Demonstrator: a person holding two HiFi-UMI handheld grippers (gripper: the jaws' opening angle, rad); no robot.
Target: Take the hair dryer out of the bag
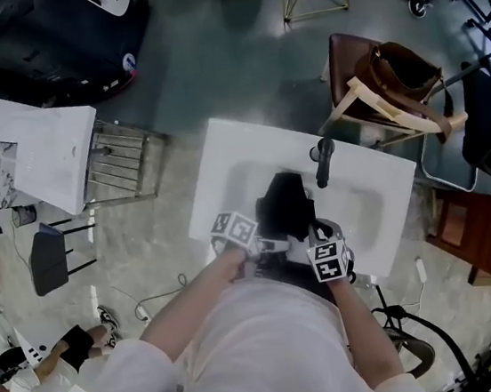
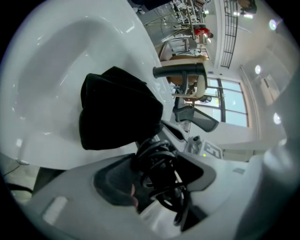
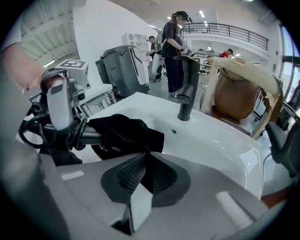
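The left tool is closed about the handle end of the hair dryer. Its jaws stand fairly wide, and the coiled black cord is bunched between them. The grey barrel of the hair dryer runs from this tool into the mouth of the black bag. The handle end and cord are outside the bag; the rest is covered by the fabric.

The right tool has its jaws brought together on a fold of the bag, with the black cloth pinched between the pads.

The bag sits at the near side of the white washbasin, in front of the black faucet.
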